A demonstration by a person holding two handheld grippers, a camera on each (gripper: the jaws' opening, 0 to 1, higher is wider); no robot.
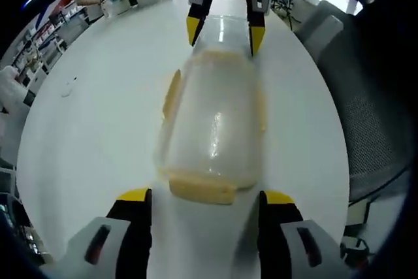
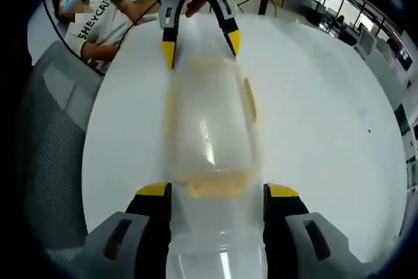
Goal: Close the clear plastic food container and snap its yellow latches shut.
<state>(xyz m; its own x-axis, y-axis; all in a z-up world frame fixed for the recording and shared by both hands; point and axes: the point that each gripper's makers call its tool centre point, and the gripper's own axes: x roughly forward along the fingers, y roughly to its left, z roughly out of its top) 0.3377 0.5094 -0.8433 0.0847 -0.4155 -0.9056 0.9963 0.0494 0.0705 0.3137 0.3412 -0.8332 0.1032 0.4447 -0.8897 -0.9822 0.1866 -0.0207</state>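
Now the lidded container (image 1: 212,122) lies between both wide-spread grippers — left gripper (image 1: 206,200), right gripper (image 2: 217,194) — latches at 6 o'clock need pressing next.

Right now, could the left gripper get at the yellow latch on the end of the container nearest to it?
Probably yes. The left gripper sits open just short of that yellow latch on the clear container, with only bare white table between them. The right gripper is at the far end, out of its way.
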